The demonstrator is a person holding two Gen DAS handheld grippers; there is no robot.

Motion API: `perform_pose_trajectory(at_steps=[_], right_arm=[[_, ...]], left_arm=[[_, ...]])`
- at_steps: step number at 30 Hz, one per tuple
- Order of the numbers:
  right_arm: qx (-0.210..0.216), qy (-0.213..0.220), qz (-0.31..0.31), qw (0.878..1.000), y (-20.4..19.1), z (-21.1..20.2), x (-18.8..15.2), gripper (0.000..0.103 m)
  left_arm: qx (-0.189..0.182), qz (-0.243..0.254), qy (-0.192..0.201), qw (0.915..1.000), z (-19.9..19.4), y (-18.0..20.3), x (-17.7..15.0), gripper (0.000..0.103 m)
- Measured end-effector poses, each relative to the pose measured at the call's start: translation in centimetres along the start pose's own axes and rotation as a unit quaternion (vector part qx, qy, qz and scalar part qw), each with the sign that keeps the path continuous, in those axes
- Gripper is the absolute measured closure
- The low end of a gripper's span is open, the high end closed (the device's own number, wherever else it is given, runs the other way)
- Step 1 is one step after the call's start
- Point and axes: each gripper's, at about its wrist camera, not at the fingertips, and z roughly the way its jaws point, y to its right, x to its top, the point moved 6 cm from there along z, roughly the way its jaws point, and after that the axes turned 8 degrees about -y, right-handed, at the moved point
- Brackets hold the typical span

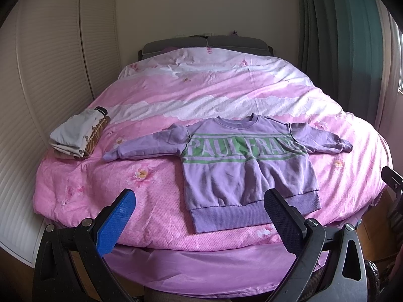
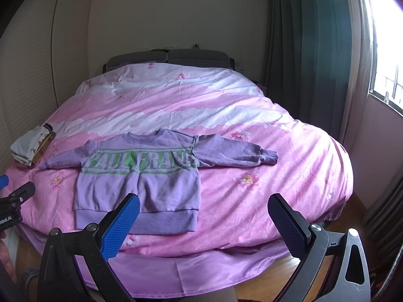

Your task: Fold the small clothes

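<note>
A small purple sweatshirt (image 1: 241,166) with green "PAUL FRANK" lettering lies flat, face up, on the pink bed, both sleeves spread out sideways. It also shows in the right wrist view (image 2: 141,173). My left gripper (image 1: 199,201) is open and empty, hovering near the sweatshirt's hem at the foot of the bed. My right gripper (image 2: 204,206) is open and empty, over the bed just right of the hem. The left gripper's body (image 2: 15,201) shows at the left edge of the right wrist view.
A stack of folded clothes (image 1: 78,133) lies at the bed's left edge, also in the right wrist view (image 2: 31,146). The pink floral duvet (image 1: 214,88) covers the bed. A white wardrobe (image 1: 50,75) stands left, dark curtains (image 2: 309,50) and a window right.
</note>
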Motion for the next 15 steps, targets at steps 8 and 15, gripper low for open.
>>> perform_pose_trajectory(at_steps=[8, 15], right_arm=[[-0.001, 0.000, 0.001, 1.000, 0.14, -0.04, 0.01, 0.000], [-0.002, 0.000, 0.001, 1.000, 0.17, -0.01, 0.07, 0.000]], left_arm=[[0.001, 0.000, 0.000, 1.0000, 0.01, 0.05, 0.03, 0.000], [0.002, 0.000, 0.000, 1.0000, 0.00, 0.10, 0.04, 0.000]])
